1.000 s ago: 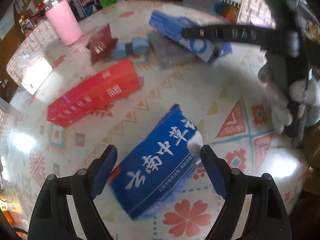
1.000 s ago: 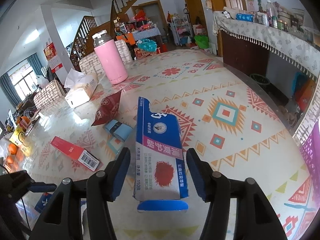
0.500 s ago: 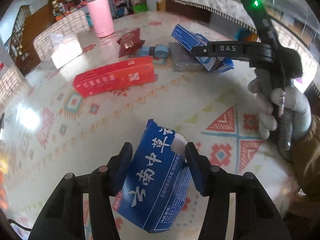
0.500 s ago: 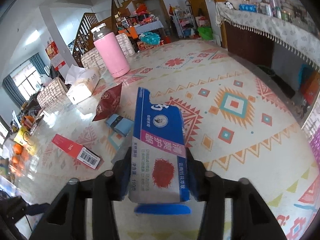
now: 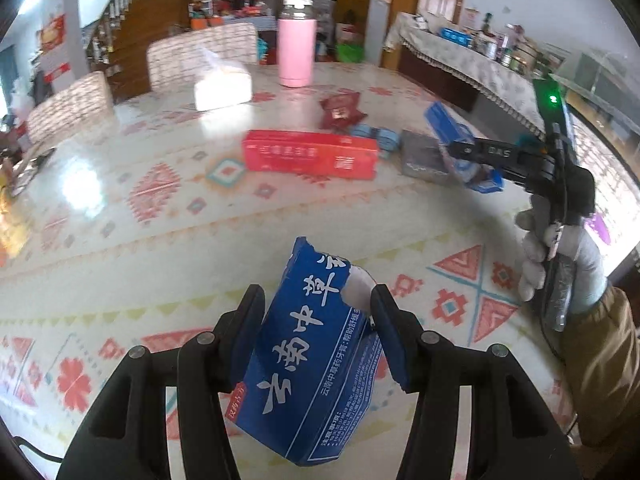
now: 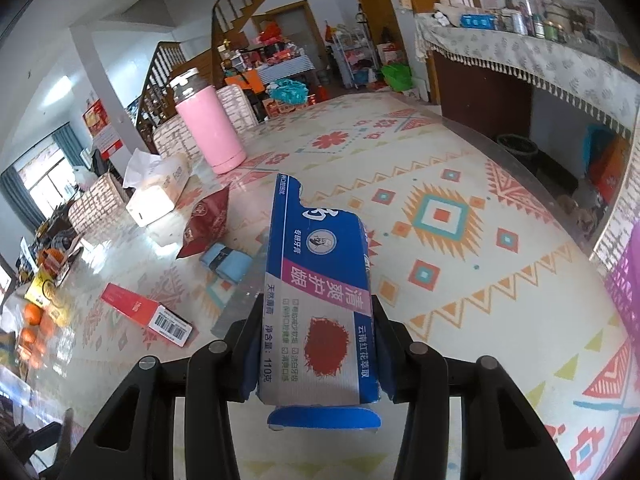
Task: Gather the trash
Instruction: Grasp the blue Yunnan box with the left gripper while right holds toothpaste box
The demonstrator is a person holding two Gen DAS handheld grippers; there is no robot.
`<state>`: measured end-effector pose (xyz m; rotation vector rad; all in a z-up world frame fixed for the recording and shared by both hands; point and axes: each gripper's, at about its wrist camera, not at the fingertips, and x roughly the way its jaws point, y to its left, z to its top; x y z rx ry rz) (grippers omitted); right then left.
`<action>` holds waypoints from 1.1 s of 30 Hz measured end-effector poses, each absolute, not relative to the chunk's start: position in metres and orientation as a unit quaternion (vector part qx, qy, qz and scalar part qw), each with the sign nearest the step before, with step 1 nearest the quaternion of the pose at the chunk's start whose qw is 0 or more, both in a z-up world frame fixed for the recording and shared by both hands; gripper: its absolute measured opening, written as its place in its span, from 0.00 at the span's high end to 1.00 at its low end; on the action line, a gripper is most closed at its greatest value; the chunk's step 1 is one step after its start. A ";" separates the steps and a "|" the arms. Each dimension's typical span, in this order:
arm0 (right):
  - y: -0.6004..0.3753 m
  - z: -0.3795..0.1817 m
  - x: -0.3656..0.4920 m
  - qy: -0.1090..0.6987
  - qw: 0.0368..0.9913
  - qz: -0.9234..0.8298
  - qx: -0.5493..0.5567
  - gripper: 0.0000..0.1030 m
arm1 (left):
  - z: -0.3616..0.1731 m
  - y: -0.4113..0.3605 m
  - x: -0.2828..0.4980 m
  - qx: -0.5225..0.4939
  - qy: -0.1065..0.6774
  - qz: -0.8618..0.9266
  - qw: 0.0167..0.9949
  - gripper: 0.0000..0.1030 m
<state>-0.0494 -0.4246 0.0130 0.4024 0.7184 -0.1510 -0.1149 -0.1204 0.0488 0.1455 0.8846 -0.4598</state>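
My left gripper [image 5: 316, 308] is shut on a blue carton with white characters [image 5: 316, 344], held tilted above the patterned table [image 5: 160, 240]. My right gripper [image 6: 318, 320] is shut on a blue toothpaste box with a purple and silver label [image 6: 320, 264], its torn far end pointing away. In the left wrist view the right gripper [image 5: 460, 150] grips that box [image 5: 444, 120] at the right, with a gloved hand [image 5: 560, 256] on its handle. More trash lies on the table: a long red box [image 5: 312, 154], a dark red pouch [image 5: 340, 110], a light blue pack [image 5: 376, 134] and a grey packet [image 5: 424, 156].
A pink flask [image 5: 296, 52] and a white tissue box [image 5: 222, 88] stand at the far side. Woven chair backs [image 5: 200, 52] rise behind the table. Oranges [image 6: 32, 316] lie at the left edge in the right wrist view. A cloth-covered sideboard [image 6: 540, 52] runs along the right.
Both grippers have closed onto their boxes. The left one has lifted and rolled with its carton, so its view is now more level. The right one has stayed put.
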 end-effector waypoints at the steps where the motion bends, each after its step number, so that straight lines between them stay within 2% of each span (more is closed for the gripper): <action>1: -0.425 0.013 -0.050 0.349 0.913 -0.076 0.197 0.51 | 0.048 -0.118 -0.115 0.066 0.425 -0.217 0.877 0.47; 7: -0.417 0.019 -0.057 0.358 0.912 -0.098 0.178 0.51 | 0.053 -0.103 -0.122 0.055 0.413 -0.198 0.887 0.48; 17: -0.380 0.037 -0.140 0.366 0.922 -0.076 0.099 0.51 | 0.062 -0.100 -0.140 0.058 0.386 -0.209 0.897 0.48; 33: -0.370 0.058 -0.259 0.313 0.940 -0.105 0.080 0.51 | 0.101 -0.123 -0.196 0.052 0.347 -0.266 0.898 0.48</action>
